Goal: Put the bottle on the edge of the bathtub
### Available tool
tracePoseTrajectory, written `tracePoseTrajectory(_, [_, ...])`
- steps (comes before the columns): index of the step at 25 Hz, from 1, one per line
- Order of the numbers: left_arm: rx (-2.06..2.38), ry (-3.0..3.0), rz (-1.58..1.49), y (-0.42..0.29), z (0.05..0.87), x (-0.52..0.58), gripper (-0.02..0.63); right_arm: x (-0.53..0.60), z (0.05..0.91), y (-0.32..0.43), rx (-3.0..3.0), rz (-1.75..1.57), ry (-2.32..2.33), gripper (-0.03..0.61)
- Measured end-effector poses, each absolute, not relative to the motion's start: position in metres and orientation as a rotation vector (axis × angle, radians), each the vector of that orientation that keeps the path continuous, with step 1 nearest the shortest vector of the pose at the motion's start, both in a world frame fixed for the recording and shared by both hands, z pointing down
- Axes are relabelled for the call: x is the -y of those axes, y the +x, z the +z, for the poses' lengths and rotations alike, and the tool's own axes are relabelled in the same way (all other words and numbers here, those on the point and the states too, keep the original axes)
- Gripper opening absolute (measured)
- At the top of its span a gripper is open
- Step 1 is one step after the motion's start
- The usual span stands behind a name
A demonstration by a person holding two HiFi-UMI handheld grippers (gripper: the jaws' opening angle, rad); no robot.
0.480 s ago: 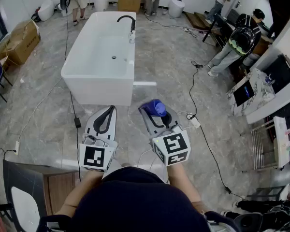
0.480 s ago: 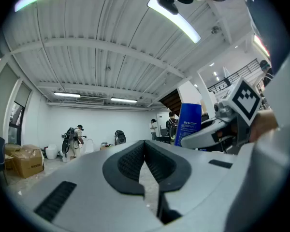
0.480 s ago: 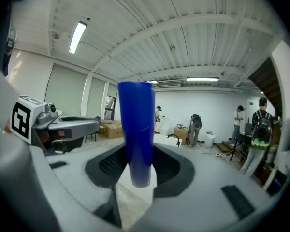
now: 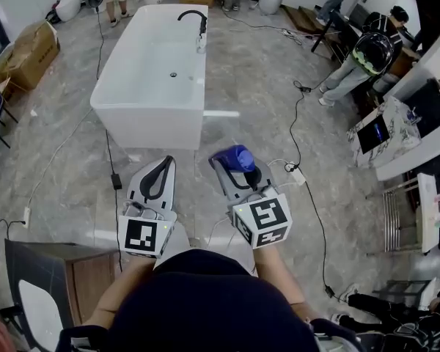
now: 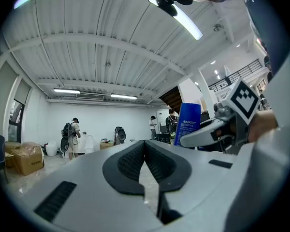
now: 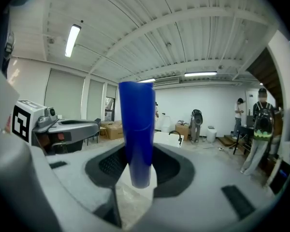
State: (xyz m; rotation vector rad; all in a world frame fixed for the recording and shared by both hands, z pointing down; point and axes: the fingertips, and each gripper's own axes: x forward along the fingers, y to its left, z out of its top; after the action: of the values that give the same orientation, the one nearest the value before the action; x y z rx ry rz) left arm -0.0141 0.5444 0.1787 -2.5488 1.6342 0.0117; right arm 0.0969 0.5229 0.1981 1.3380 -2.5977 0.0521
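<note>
Being gripped between the jaws of the right tongs point(image 4: 235, 169), the blue bottle point(image 4: 240, 160) is held above the floor point(image 4: 264, 94), well short of the white bathtub point(image 4: 148, 119) and off its near right corner. The left tongs point(image 4: 163, 166) are pinched together, empty, before the bathtub's near wall.

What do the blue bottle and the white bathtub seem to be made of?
The bottle: probably plastic; opaque blue, smooth wall with a soft sheen. The bathtub: glossy white, seamless shell with rounded rim, likely acrylic or enamelled; the look alone doesn't settle which.
</note>
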Motion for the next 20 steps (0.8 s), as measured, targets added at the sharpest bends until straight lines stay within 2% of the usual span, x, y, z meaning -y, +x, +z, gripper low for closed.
tracePoseTrajectory(11, [-1.639,-2.557,0.012,-0.044,0.195,-0.447,0.003,-0.426,0.216,0.071,2.572,0.079,1.353,0.155])
tracePoseTrajectory(17, [-1.613,-2.57,-0.01,-0.031,0.192,-0.364,0.003,-0.346,0.216,0.081,2.57,0.081,1.382,0.155])
tracePoseTrajectory(20, [-1.599,-2.575,-0.002,-0.052,0.191,-0.332,0.003,-0.315,0.213,0.063,2.561,0.08,1.411,0.155])
